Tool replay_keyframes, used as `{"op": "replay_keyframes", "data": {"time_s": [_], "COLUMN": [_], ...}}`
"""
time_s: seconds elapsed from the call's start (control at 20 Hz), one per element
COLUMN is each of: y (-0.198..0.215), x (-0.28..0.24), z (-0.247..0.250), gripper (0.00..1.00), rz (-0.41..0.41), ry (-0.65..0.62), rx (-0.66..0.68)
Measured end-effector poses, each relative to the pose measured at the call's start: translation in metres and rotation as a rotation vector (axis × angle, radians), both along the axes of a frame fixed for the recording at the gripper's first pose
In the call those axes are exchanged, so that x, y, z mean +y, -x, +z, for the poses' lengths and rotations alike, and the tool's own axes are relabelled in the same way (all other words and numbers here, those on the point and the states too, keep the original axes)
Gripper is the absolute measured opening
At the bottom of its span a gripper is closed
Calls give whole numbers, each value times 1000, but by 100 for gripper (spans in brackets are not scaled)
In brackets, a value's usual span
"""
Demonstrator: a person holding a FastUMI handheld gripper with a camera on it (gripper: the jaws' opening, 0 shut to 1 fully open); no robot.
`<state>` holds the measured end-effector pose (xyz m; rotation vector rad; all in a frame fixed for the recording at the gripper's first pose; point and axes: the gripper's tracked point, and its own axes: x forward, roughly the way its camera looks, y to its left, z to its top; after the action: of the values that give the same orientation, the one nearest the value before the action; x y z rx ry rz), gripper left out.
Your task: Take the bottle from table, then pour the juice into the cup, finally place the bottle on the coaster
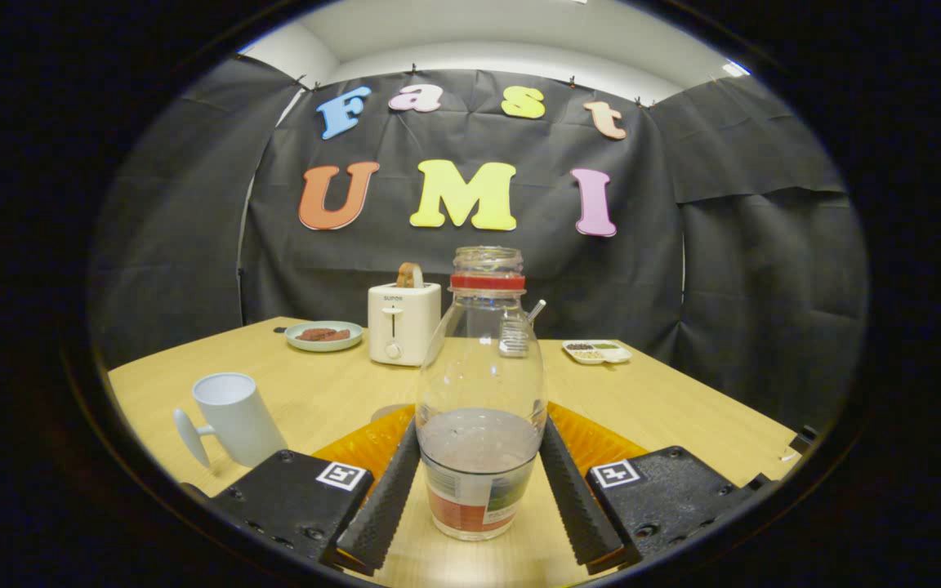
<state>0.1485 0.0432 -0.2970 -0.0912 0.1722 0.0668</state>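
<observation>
The bottle (483,392) stood upright on the table (683,416), uncapped, with a red ring around its neck and a low level of liquid near its base. The gripper (480,482) had its two fingers set on either side of the bottle's lower body, each apparently touching the clear wall, so the claw looked to be pinching the bottle, though how firmly could not be told. The cup (234,416), pale with its handle turned away from the bottle, sat well off to the left of the bottle and slightly nearer the gripper. Just behind the bottle, an orange coaster (601,441) showed on both sides of it. Farther behind the bottle were a toaster (403,322) with a slice in it, a plate (324,335) to the toaster's left, and a small tray (597,351) behind the bottle to its right. From here, the main risk seemed to be the low grip: with the mouth open and the tall body above the fingers, a quick lift or swing toward the cup could tip the bottle in the fingers and spill juice early. A weak pinch on the smooth wall could also let it slide.
</observation>
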Motion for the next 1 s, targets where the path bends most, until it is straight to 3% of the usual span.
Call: {"op": "replay_keyframes", "data": {"time_s": [0.25, 0.6, 1.0], "y": [1, 5, 3], "x": [0, -14, -19], "z": [-3, 30, 66], "gripper": [82, 81, 81], "rz": [0, -54, -78], "ry": [-25, 56, 308], "rx": [29, 5, 2]}}
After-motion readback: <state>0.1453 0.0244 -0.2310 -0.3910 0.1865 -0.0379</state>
